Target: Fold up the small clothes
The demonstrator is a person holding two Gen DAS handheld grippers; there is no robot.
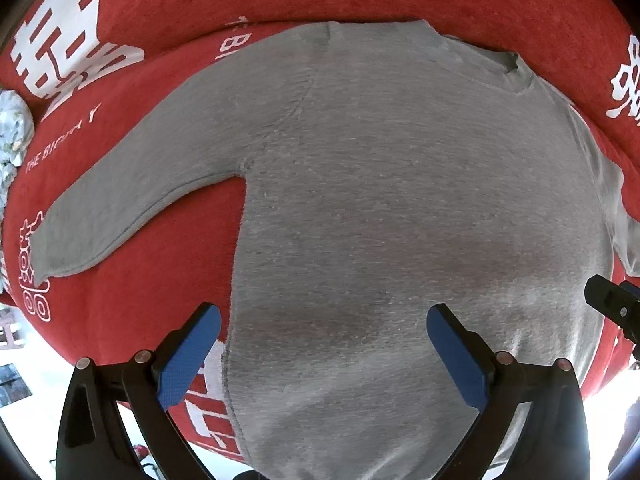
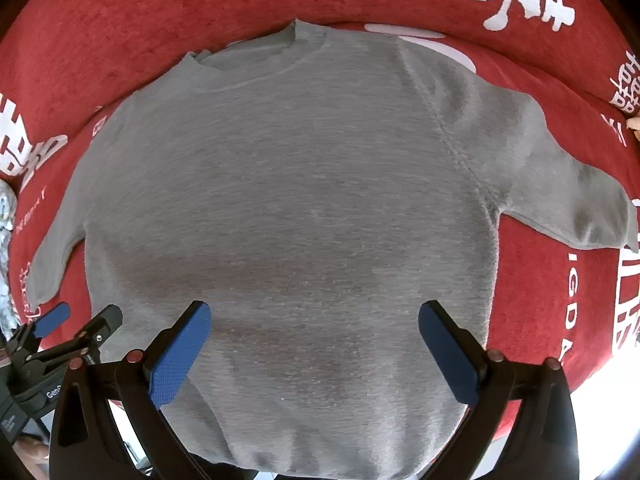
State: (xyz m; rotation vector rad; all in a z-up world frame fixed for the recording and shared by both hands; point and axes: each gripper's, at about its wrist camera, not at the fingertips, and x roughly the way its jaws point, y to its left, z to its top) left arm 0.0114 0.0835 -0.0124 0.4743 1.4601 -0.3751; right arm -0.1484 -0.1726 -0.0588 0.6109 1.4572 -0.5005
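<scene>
Both claws are hovering over the near hem of a grey sweater (image 1: 400, 208) that is lying flat, front up, on a red cloth (image 1: 140, 280) printed with white characters. The left claw (image 1: 324, 320) is spreading its blue-padded fingers (image 1: 188, 356) wide apart above the sweater's lower left part, one finger over bare red cloth just beside the side seam, the other over the grey knit, gripping nothing. The right claw (image 2: 314, 318) is likewise standing wide apart, both blue pads (image 2: 180, 354) over the sweater's lower middle, holding nothing. Each claw is showing at the edge of the other's view, the two sitting near each other at the near edge. The left sleeve (image 1: 132, 200) is stretching out flat to the left, the right sleeve (image 2: 580, 204) to the right, and the collar (image 2: 256, 56) is lying at the far side against a raised red fold. Red cloth is lying open on both sides of the body, beneath each sleeve. A crumpled silvery object (image 1: 12, 128) is sitting at the far left.
</scene>
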